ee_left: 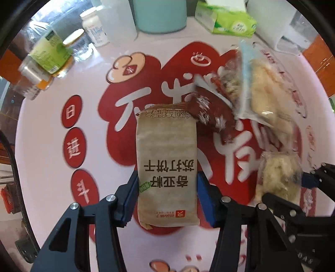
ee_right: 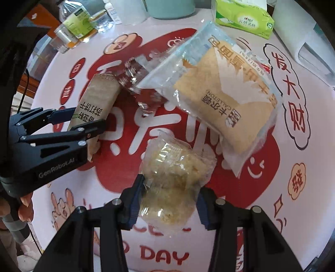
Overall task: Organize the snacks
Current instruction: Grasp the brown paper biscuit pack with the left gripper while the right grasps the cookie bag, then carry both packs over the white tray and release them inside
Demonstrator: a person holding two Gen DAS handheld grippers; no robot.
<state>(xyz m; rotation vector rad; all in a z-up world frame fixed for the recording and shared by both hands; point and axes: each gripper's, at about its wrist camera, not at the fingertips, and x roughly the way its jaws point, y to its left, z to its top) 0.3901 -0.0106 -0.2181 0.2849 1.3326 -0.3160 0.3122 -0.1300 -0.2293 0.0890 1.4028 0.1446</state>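
A brown cracker packet (ee_left: 167, 167) with black print lies lengthwise between the blue pads of my left gripper (ee_left: 167, 198), which is shut on its lower half. In the right wrist view that left gripper (ee_right: 83, 120) holds the same packet (ee_right: 98, 96) at the left. My right gripper (ee_right: 170, 198) is shut on a clear-wrapped pale crispy snack (ee_right: 175, 173), also seen with the right gripper (ee_left: 293, 189) in the left wrist view. A dark red wrapped snack (ee_right: 142, 87) and a large clear-and-blue bread packet (ee_right: 226, 94) lie on the table beyond.
The table (ee_left: 52, 146) has a white cover with red print. Along its far edge stand a green tissue box (ee_right: 245, 18), a teal container (ee_left: 160, 14), a white bottle (ee_left: 95, 29), a green-labelled jar (ee_left: 50, 52) and a white appliance (ee_right: 303, 41). A hand (ee_right: 23, 207) shows at lower left.
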